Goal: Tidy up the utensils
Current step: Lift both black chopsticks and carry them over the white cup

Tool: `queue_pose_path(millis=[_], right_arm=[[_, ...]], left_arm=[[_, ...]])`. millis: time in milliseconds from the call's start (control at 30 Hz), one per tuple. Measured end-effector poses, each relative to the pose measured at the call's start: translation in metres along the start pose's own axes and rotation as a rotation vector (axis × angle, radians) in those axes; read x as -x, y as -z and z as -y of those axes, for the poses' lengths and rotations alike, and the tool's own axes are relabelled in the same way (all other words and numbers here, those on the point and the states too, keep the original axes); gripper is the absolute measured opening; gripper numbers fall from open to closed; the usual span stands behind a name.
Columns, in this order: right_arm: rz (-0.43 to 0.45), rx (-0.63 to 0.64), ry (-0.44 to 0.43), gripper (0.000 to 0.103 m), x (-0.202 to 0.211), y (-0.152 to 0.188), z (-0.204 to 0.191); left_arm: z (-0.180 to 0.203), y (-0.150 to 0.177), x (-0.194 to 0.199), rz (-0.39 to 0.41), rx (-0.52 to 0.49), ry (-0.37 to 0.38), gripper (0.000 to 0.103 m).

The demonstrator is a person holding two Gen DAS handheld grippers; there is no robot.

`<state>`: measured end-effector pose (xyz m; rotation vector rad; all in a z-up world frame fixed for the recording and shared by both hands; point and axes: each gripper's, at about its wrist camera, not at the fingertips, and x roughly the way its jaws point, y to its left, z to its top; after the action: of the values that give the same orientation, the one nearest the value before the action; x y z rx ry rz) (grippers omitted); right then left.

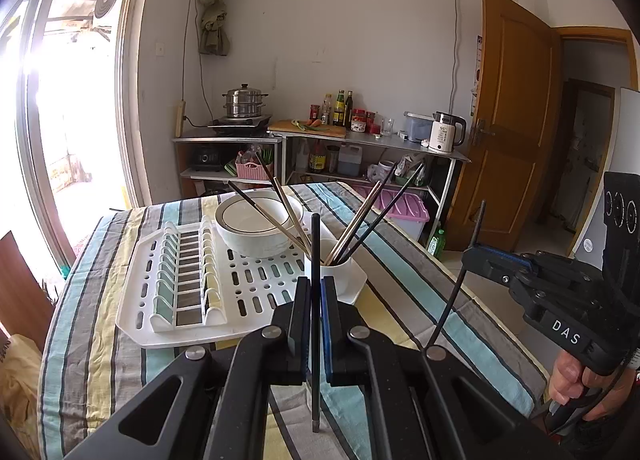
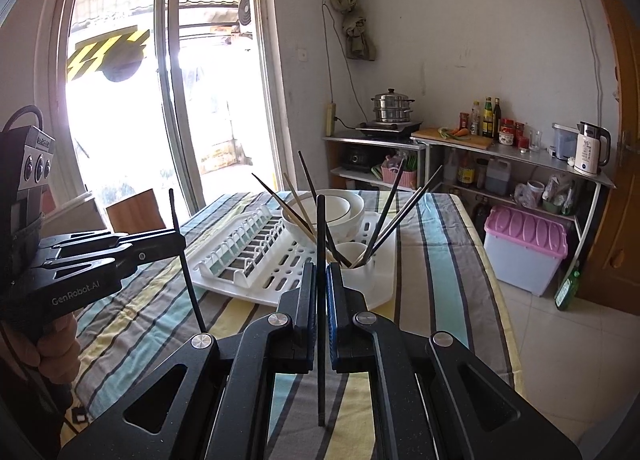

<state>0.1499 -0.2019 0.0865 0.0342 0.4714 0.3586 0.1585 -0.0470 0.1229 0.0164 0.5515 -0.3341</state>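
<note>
Chopsticks: one point(image 1: 315, 244) in left jaws, one point(image 2: 321, 260) in right jaws | cup point(image 1: 334, 266): six | bowls point(image 1: 256, 228): two

Hidden, cropped and unreadable parts around the white cup

The chopsticks point(image 1: 362, 216) standing in the white cup point(image 1: 334, 266) have their lower ends hidden inside it. Nearer than the cup, the black chopstick point(image 1: 315, 244) in the left gripper point(image 1: 316, 292) is covered where the pads close on it. To the right of the cup the person's hand point(image 1: 576, 384) is cut off by the picture's edge. Far behind the cup, the bottle labels point(image 1: 339, 110) and the kettle's print point(image 1: 442, 132) are too small to read. To the left of the cup the window point(image 2: 132, 100) is blown out by glare.
</note>
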Motion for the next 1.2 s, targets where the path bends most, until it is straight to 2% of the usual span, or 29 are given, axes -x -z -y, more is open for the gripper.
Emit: queue_pose_path(millis=[533, 1200], right_arm=[[0.013, 0.002, 0.007, 0.005, 0.001, -0.009, 0.007], [0.056, 0.032, 0.006, 0.005, -0.031, -0.061, 0.014]], left_arm=[[-0.003, -0.009, -0.005, -0.01, -0.005, 0.006, 0.004], [-0.003, -0.092, -0.041, 0.008, -0.018, 0.047, 0.004]])
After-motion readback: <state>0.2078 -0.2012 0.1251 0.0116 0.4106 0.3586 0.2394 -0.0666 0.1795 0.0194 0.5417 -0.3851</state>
